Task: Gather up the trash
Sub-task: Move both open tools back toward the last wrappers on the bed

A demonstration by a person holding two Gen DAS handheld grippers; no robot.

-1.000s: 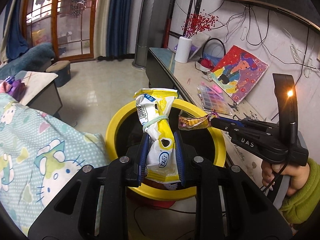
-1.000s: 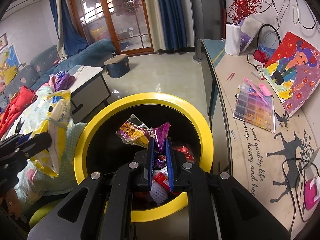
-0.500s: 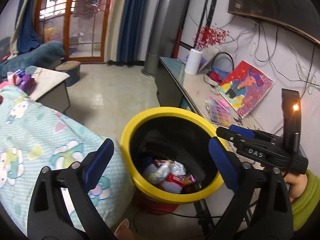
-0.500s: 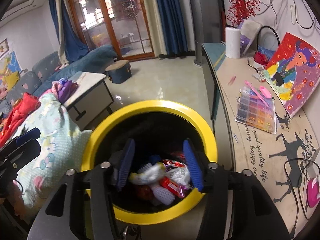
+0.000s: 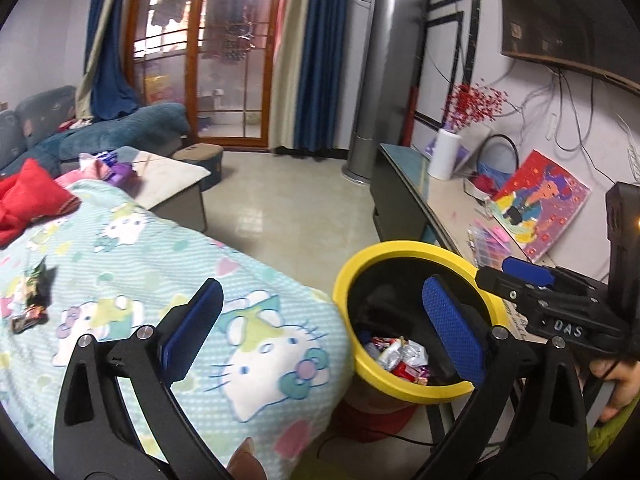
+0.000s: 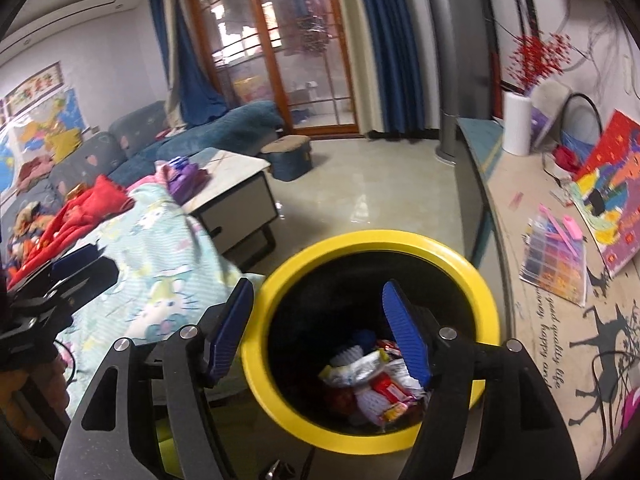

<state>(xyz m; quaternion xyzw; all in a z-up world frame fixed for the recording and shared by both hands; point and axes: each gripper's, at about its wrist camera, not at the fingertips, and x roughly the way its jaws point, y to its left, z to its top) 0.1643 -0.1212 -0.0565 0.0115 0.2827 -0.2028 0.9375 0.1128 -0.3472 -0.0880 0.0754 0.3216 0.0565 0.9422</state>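
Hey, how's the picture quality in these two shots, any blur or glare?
Left wrist view: mostly sharp, fisheye bends the curtains, door glass glows bright. Right wrist view: motion blur smears the bin rim and blanket; floor shows a glare patch.

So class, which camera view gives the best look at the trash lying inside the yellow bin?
The right wrist view. It looks almost straight down into the yellow bin, so the pile of wrappers shows clearly between the open right claw. The left wrist view sees the bin from the side; its wall and a finger hide most of the wrappers.
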